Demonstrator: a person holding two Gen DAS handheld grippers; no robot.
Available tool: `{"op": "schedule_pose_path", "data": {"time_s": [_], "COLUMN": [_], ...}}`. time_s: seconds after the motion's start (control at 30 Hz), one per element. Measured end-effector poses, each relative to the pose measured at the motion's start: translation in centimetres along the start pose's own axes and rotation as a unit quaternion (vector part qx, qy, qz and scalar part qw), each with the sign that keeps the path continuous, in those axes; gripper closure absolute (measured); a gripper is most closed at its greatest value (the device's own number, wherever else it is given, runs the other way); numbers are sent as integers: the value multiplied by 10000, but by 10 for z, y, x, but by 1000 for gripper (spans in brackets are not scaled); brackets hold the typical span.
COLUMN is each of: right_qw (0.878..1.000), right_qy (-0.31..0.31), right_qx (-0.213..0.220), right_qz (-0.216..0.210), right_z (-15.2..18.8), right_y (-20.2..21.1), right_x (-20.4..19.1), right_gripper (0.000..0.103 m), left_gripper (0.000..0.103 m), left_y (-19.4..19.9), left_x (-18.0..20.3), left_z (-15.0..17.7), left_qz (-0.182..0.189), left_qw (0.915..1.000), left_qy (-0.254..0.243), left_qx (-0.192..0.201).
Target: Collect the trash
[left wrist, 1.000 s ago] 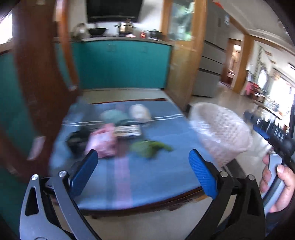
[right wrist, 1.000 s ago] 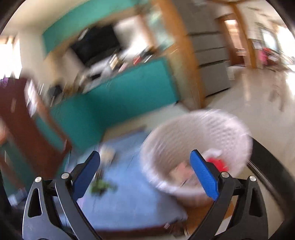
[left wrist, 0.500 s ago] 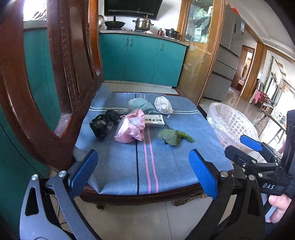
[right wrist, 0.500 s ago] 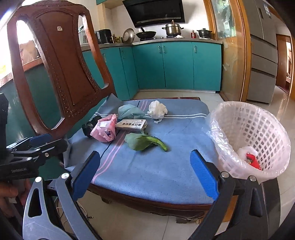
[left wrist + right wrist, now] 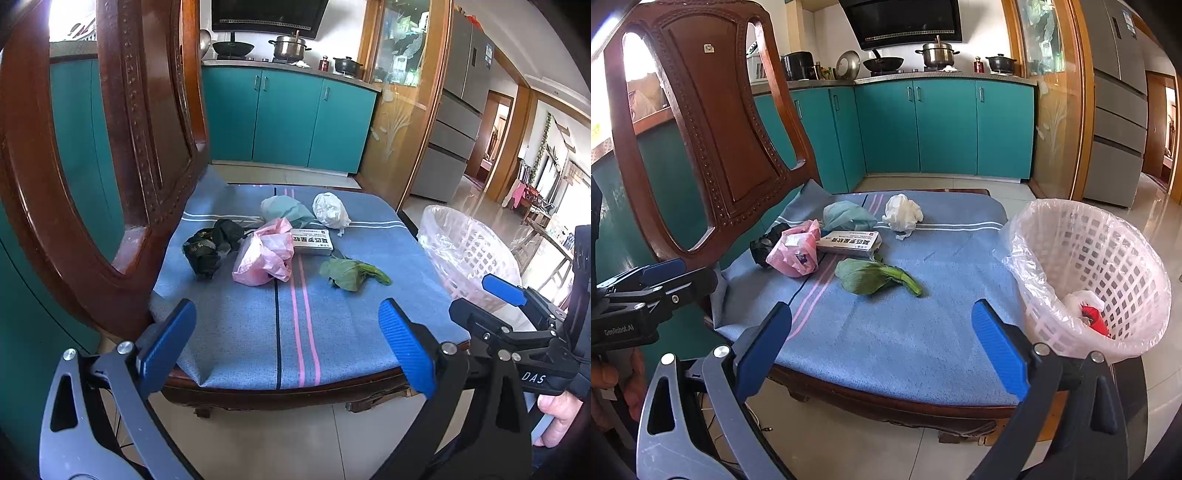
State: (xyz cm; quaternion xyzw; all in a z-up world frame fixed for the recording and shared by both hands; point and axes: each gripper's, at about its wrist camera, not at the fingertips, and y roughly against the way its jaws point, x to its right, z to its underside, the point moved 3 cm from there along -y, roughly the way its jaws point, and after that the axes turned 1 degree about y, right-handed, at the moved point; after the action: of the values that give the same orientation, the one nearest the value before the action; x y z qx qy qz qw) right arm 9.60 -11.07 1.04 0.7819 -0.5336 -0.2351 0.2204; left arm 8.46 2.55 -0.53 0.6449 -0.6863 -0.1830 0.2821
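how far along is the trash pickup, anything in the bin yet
Barely started. The basket already holds some white and red scraps. Both grippers, left and right, are open and empty. Six items remain on the chair cushion, including the leaf and pink bag.

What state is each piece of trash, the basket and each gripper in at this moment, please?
left gripper: open, empty.
right gripper: open, empty.
green leaf: lying flat on the cushion.
pink bag: crumpled.
white tissue: balled up.
teal wrapper: crumpled.
black bag: scrunched.
box: closed, lying flat.
basket: bag-lined, tilted in this view, some trash inside.
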Motion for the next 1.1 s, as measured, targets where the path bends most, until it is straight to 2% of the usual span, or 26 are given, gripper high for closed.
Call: {"op": "schedule_pose_path", "data": {"time_s": [0.77,1.1], "right_qw": [9998,9998], "right_qy": [122,-8], "right_qx": [-125,-215], "right_qz": [-63,49], "right_z": [3,-2], "right_y": [-3,-12], "right_x": [-1,14], "right_gripper": [7,7], "left_gripper": [4,4], "left_y": [-7,-40], "left_x": [1,1], "left_z": [4,-5], "left_qz": [-121,-253], "left_qw": [9998,9986], "left_qy": [-40,-38], "left_qx": [-137,-460]}}
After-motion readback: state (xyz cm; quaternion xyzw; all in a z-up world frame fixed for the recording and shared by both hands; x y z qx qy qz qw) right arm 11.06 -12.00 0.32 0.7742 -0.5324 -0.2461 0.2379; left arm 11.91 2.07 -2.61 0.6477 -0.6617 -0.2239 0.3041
